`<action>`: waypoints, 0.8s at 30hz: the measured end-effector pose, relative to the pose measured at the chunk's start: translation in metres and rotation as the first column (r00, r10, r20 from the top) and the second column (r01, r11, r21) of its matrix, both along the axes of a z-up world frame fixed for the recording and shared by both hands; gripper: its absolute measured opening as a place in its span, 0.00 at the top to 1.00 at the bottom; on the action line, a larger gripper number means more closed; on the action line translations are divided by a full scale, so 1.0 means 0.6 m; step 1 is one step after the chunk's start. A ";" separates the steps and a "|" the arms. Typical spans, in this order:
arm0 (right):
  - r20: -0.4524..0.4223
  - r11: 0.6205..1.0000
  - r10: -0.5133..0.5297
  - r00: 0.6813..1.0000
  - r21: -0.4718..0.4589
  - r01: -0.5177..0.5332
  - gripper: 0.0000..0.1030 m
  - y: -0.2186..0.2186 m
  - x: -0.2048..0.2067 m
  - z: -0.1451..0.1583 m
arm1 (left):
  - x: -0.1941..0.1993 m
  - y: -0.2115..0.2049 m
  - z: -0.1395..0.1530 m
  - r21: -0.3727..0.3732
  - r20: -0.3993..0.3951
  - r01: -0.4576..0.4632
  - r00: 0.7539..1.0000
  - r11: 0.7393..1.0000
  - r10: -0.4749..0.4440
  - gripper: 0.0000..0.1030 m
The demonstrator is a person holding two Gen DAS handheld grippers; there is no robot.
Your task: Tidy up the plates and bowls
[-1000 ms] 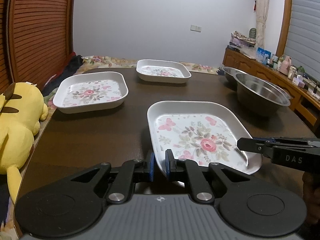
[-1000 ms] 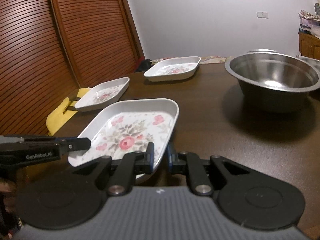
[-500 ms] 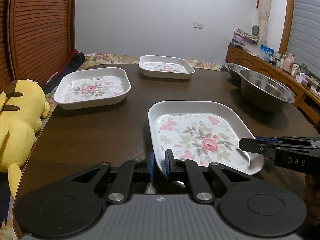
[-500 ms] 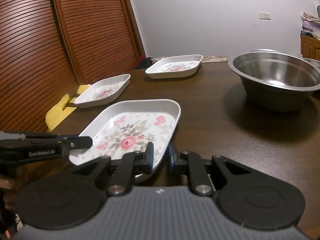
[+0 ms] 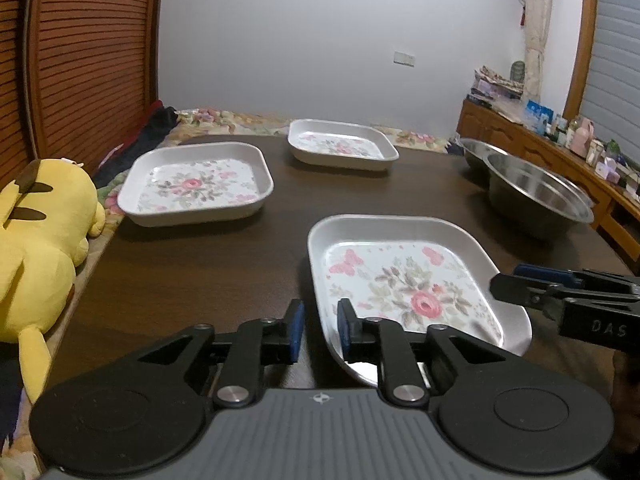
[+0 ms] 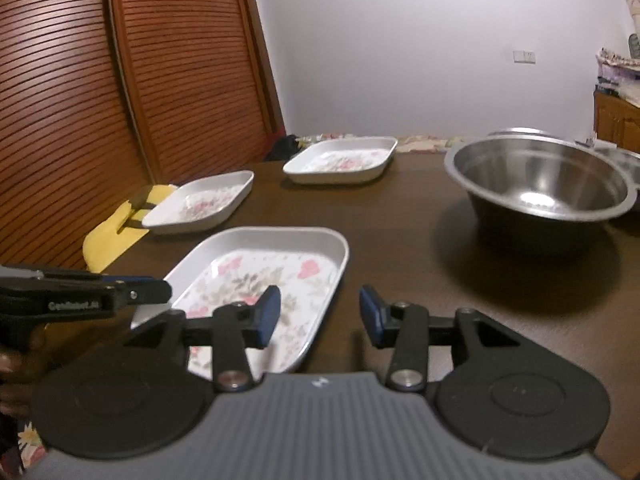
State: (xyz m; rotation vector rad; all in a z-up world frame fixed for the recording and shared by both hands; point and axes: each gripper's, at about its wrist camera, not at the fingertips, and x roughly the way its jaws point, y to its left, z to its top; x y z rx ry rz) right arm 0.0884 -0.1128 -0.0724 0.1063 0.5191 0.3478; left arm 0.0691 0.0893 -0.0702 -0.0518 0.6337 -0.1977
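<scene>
The left gripper (image 5: 319, 330) stands narrowly parted astride the near rim of the white square floral plate (image 5: 404, 280). The right gripper (image 6: 319, 316) stands wide apart, holding nothing, with the round stainless-steel bowl (image 6: 540, 184) at 2 o'clock on the dark wooden table (image 6: 420, 248).

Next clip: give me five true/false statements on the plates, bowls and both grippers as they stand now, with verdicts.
1. Three floral plates sit on the table. True: near plate, left plate, far plate.
2. The right gripper is shut on the near plate. False: its jaws are open, straddling the plate's corner.
3. The left gripper is open. True: the plate's rim sits between its pads.
4. The plates are stacked. False: all lie apart.
5. A steel bowl stands upside down. False: it is upright.
</scene>
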 end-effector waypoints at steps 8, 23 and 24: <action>0.071 0.998 0.060 0.996 -0.026 -0.059 0.56 0.003 0.021 0.054 | 0.011 0.017 0.034 0.023 0.052 -0.013 0.999 1.000 0.012 0.57; -0.009 0.967 0.256 0.967 -0.016 -0.256 0.56 0.106 0.161 0.112 | 0.111 0.103 0.070 0.059 0.094 -0.111 0.990 0.992 0.105 0.45; -0.018 0.964 0.265 0.964 -0.017 -0.265 0.56 0.113 0.170 0.112 | 0.120 0.111 0.070 0.059 0.094 -0.114 0.990 0.992 0.108 0.44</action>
